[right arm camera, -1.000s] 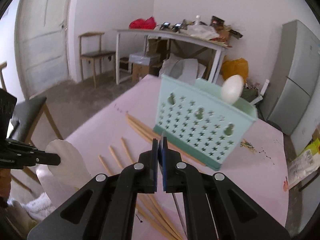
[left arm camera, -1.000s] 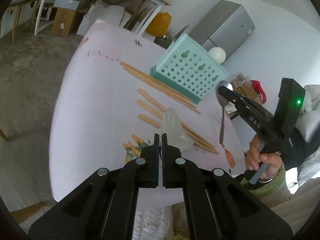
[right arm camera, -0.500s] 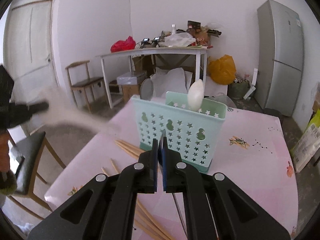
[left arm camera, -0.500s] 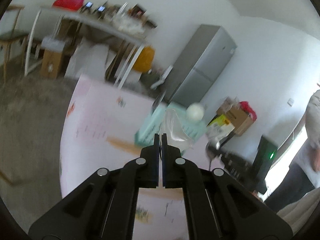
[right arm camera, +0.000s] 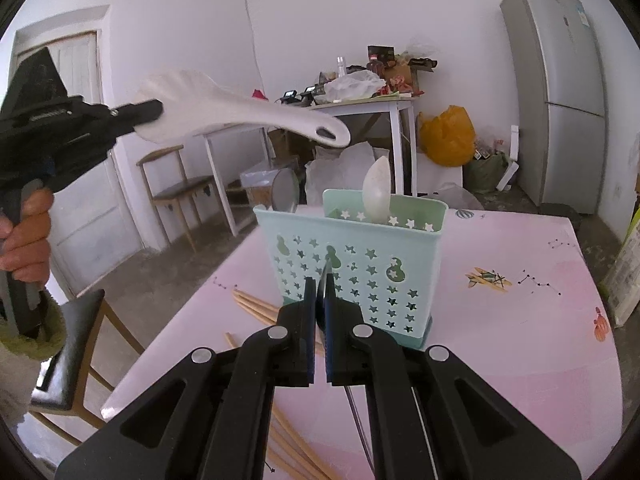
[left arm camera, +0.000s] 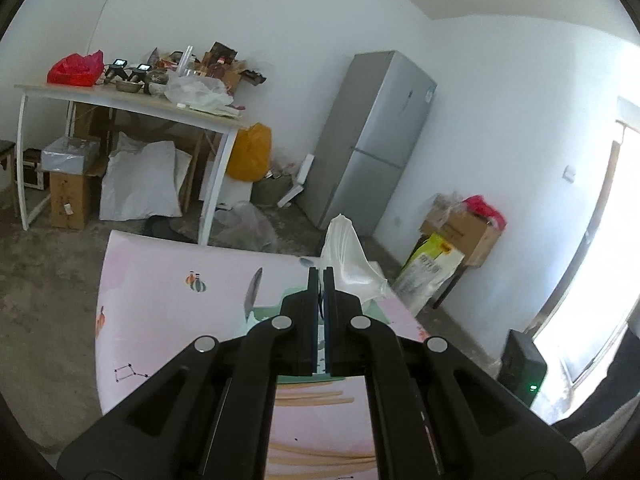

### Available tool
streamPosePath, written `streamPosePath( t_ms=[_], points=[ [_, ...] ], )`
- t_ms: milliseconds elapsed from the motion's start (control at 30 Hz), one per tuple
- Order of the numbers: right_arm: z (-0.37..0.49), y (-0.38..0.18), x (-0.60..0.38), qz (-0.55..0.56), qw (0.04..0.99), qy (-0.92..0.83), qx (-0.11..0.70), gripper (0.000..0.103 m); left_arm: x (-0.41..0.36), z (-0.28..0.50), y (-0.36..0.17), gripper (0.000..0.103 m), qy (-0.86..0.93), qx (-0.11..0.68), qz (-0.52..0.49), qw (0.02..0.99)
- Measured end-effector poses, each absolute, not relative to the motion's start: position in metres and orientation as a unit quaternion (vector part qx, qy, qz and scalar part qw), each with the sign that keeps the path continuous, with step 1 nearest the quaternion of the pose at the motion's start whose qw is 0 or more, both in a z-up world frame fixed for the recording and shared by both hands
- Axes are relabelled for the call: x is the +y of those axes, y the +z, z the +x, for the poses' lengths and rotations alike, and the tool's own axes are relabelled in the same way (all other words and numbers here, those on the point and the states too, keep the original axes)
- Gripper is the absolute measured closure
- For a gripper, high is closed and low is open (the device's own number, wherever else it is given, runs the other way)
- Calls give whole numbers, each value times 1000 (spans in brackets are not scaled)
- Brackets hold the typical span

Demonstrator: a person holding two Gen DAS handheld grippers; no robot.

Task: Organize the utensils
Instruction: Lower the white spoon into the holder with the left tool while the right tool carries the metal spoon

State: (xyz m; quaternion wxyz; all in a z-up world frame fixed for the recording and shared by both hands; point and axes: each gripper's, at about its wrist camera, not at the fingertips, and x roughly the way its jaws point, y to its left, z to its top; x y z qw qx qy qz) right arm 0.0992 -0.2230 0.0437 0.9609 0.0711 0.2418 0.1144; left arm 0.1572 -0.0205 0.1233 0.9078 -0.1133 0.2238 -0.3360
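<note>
A pale green plastic basket (right arm camera: 352,268) with star and gourd cut-outs stands upright on the pink table (right arm camera: 520,320), and it has at least two sections: a white spoon (right arm camera: 377,192) stands in the rear one with its bowl up, and the round bowl of a metal spoon (right arm camera: 285,196) rises above the basket's left end, though which section it stands in cannot be told. The left gripper (right arm camera: 158,114) is clamped on the wide end of a white plastic rice paddle (right arm camera: 240,110), which is held high in the air to the left of and above the basket, handle end with its oval hole pointing toward it; a hand (right arm camera: 24,240) in a fuzzy cuff grips the tool's handle. In the left wrist view the same paddle (left arm camera: 344,256) shows only as a white shape beyond the fingertips, and the basket (left arm camera: 376,312) is mostly hidden behind the gripper body. The right gripper (right arm camera: 319,292) is closed on a thin metal handle (right arm camera: 326,270) whose far end is out of sight, so what utensil it is cannot be told. Wooden chopsticks (right arm camera: 256,308) lie loose on the table by the basket, partly cut off by the gripper
</note>
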Motion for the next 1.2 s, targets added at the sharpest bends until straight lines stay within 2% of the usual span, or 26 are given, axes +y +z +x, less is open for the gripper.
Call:
streamPosePath(
  t_ms=[333, 633, 867, 900, 1000, 1067, 1133, 1200],
  points=[
    [104, 34, -235, 92, 958, 127, 238, 99, -22, 171, 144, 102, -229, 234, 5, 945],
    [106, 29, -239, 103, 957, 135, 237, 99, -58, 200, 131, 102, -206, 290, 105, 929],
    [104, 30, -242, 110, 956, 138, 233, 99, -84, 239, 114, 101, -213, 333, 114, 911],
    [104, 30, -243, 111, 956, 138, 233, 99, -84, 243, 113, 99, -220, 336, 102, 910],
    [103, 32, -246, 118, 956, 141, 231, 99, -77, 255, 108, 79, -252, 346, 35, 903],
    [103, 34, -249, 123, 955, 142, 230, 99, -65, 257, 108, 74, -262, 337, -15, 904],
    [101, 38, -254, 129, 955, 144, 227, 99, -54, 255, 108, 62, -269, 322, -50, 906],
    [100, 42, -259, 136, 954, 147, 223, 99, -43, 250, 107, 59, -267, 306, -75, 911]
  ],
)
